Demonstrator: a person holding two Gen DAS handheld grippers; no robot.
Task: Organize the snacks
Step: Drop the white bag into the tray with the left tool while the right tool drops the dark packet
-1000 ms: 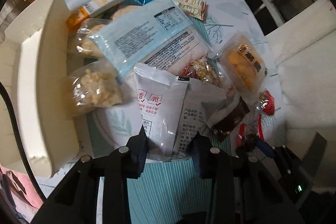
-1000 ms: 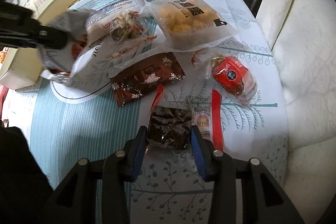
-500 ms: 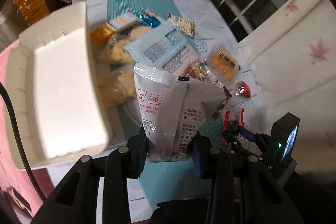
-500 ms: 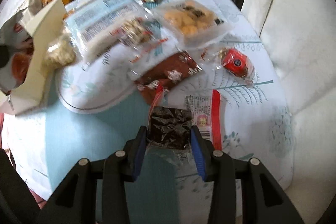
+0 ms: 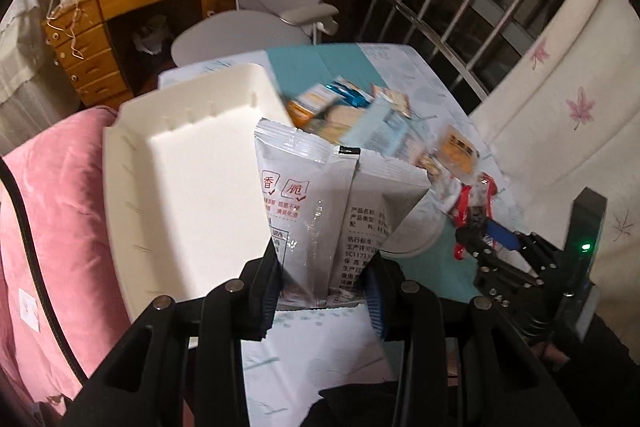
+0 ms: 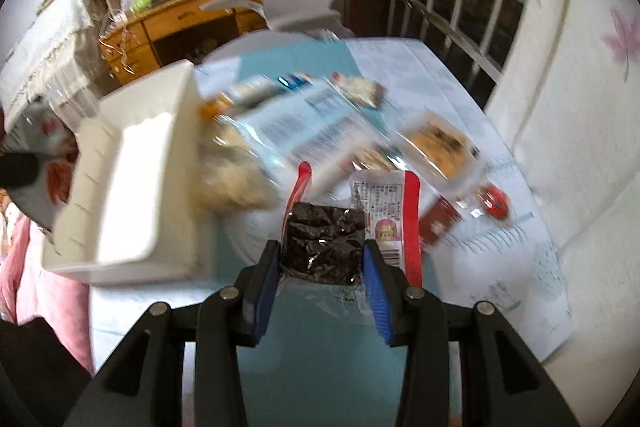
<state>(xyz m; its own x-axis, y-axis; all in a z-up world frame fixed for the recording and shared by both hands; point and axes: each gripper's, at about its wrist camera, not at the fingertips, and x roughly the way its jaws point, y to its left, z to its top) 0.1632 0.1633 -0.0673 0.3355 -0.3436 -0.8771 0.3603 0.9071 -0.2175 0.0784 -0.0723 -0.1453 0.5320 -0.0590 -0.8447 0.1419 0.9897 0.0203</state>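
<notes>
Grey packet (image 5: 316, 211) clamped between fingers (image 5: 269, 291).

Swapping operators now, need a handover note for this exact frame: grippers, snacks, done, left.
Left gripper: shut on the grey-white snack bag, held beside the white tray.
Right gripper: shut on the dark seaweed-like packet with red edges, raised above the table.
Tray: at the table's left edge, nothing visible inside it.
Done: two packs picked up, none placed.
Left: probably drop both into the tray, then fetch the rest, including the yellow pack, small red snack and light-blue bag.
</notes>
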